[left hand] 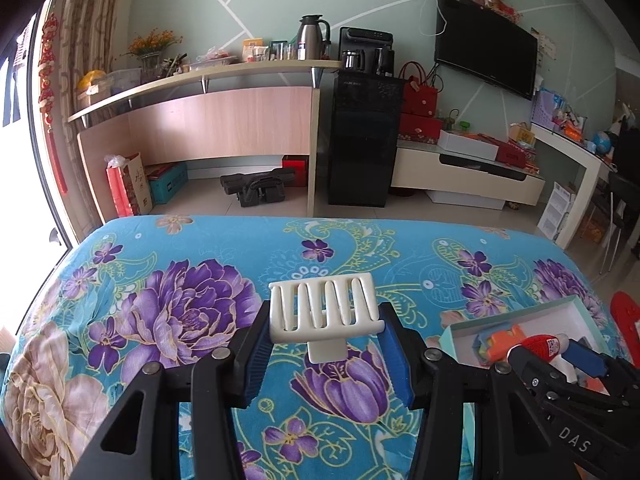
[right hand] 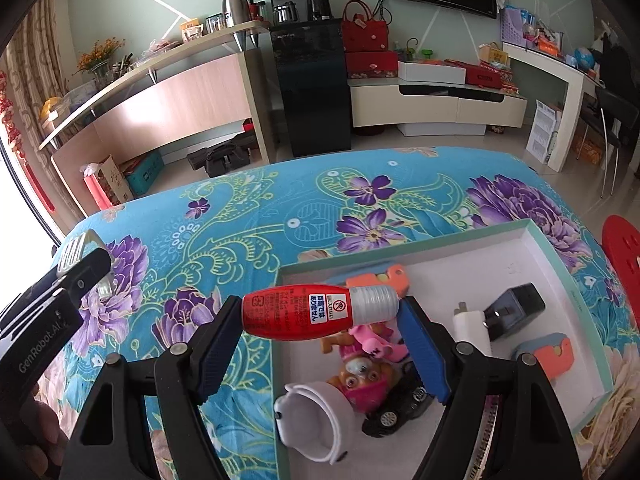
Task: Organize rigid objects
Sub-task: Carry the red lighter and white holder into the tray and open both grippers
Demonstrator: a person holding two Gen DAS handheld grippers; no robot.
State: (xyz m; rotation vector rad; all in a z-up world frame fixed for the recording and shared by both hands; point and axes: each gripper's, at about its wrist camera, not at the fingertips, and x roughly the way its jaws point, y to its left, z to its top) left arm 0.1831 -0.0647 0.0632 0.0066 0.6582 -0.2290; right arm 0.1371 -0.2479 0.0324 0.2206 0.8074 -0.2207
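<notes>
Over the floral table (left hand: pixel 168 248), both grippers are carrying stuff to the open box (right hand: pixel 560 264): left gripper (left hand: pixel 325 334) fingers pinching a white slotted holder (left hand: pixel 324 312) mid-air, right gripper (right hand: pixel 320 316) fingers clamping a red bottle (right hand: pixel 304 312) sideways right above the box, probably to drop it in.

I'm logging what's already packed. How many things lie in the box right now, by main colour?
White: 2, plug, cup-shaped piece
Black: 2, toy car, block
Orange: 2, flat piece, blue-edged piece
Pink: 1, toy figure
Total: 7
</notes>
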